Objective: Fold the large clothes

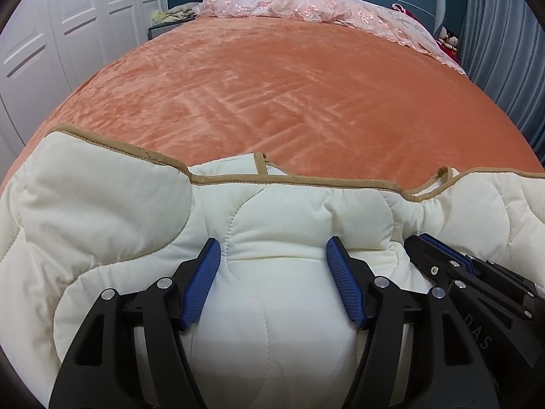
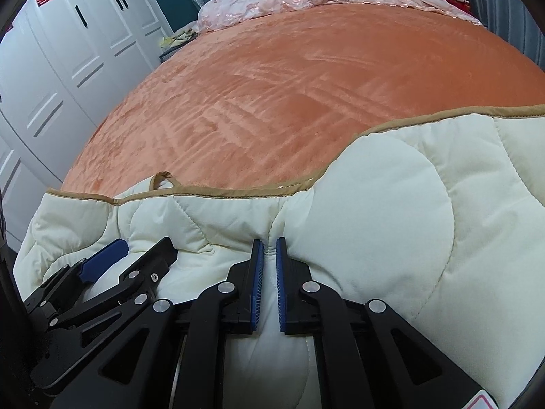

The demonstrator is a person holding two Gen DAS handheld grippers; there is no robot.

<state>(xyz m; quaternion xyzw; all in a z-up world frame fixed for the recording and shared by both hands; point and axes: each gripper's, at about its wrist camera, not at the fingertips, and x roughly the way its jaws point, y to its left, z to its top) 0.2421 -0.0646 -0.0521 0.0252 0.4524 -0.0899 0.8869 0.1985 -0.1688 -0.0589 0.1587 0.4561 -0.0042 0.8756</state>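
A cream quilted garment [image 1: 112, 204] with tan trim lies bunched at the near edge of the orange bed [image 1: 272, 95]. In the left wrist view my left gripper [image 1: 274, 248] stands wide around a thick puffed fold, and both blue pads [image 1: 204, 272] press into it. My right gripper [image 1: 436, 248] shows close beside it on the right. In the right wrist view the right gripper [image 2: 269, 248] is pinched shut on a thin ridge of the same garment [image 2: 391, 221], with my left gripper [image 2: 136, 252] at the lower left. A tan hanging loop [image 2: 163, 179] sticks up from the trim.
Orange plush blanket [image 2: 289, 85] covers the bed beyond the garment. A pink lace cover [image 1: 289, 3] is heaped at the headboard. White wardrobe doors [image 2: 51, 68] stand along the left, grey curtains [image 1: 504, 51] on the right, and soft toys [image 1: 448, 39] sit in the far right corner.
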